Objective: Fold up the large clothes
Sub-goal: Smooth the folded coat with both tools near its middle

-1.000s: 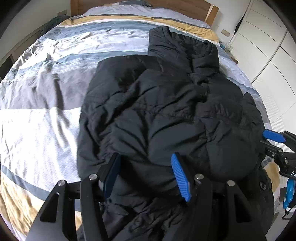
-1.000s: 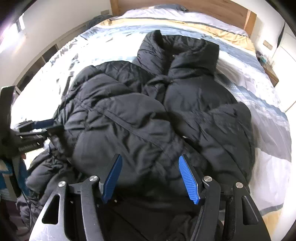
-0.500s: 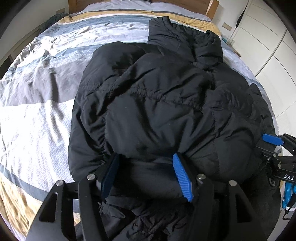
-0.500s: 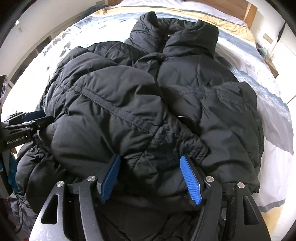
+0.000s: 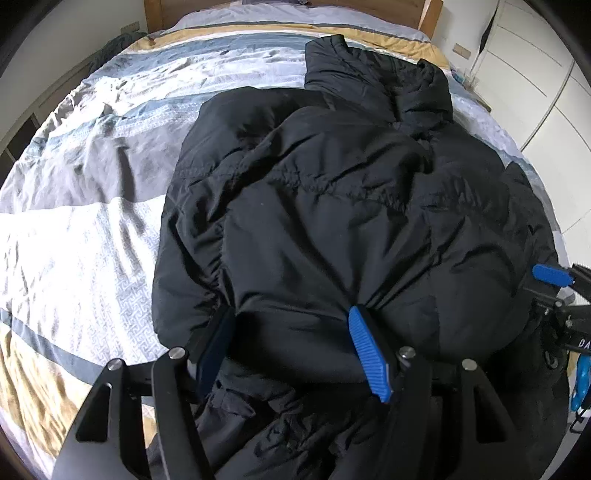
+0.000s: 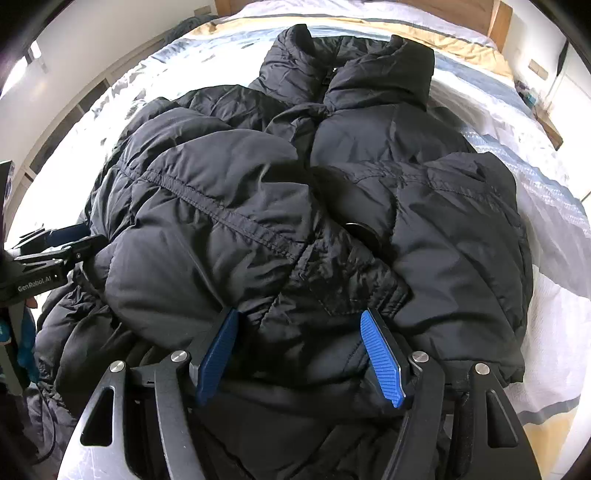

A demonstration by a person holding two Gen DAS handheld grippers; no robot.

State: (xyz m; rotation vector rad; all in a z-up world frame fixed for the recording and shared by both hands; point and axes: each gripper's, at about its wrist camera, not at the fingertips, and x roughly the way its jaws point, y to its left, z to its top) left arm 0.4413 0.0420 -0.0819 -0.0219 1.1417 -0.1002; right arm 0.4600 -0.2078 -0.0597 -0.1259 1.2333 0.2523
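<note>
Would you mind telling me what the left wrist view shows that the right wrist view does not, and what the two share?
Only the left wrist view shows the white wardrobe doors and the right gripper at its right edge. Only the right wrist view shows the jacket's round button, the zip at its collar, and the left gripper at its left edge. Both show the black puffer jacket on the striped bed cover, the wooden headboard, and padded fabric bulging between blue-padded jaws.
</note>
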